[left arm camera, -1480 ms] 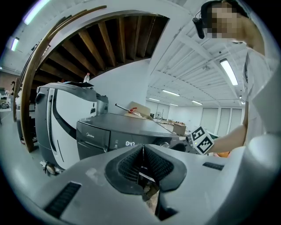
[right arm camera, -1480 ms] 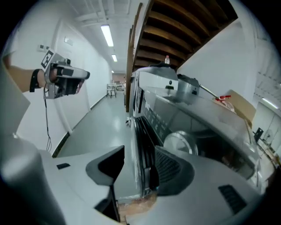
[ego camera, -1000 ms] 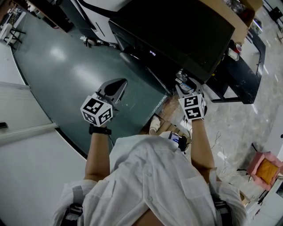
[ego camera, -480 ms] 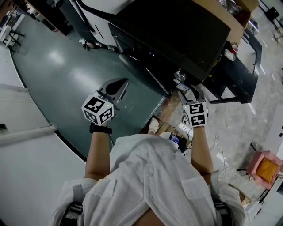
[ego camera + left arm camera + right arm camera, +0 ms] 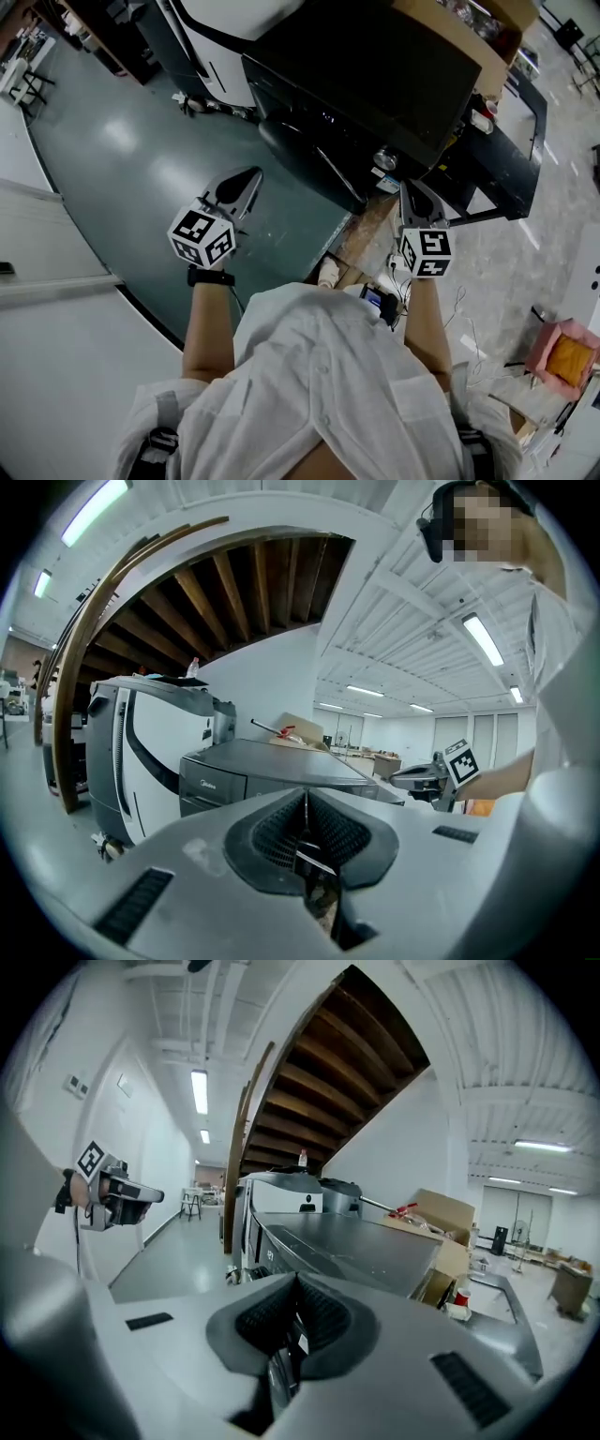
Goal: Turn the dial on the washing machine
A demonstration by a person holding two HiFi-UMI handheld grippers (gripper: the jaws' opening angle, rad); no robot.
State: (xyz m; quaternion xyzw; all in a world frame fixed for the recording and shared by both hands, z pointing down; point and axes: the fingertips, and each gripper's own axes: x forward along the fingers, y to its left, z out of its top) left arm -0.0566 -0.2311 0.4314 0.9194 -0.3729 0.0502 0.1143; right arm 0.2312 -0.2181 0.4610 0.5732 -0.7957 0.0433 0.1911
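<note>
Both pairs of jaws closed on nothing — the washing machine's [image 5: 375, 75] dial [image 5: 384, 158] sits just beyond the right gripper [image 5: 411, 190], untouched, with the left gripper [image 5: 251, 176] well aside.

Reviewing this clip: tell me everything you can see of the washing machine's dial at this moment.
The dial is a small round knob, silvery and shiny like metal or chromed plastic. It sits on the dark washing machine's front control strip, just under the top edge, near the corner closest to the right gripper. Its markings and setting are too small to read. Nothing touches it: the right gripper, jaws together, hangs just beside it with a gap between.
</note>
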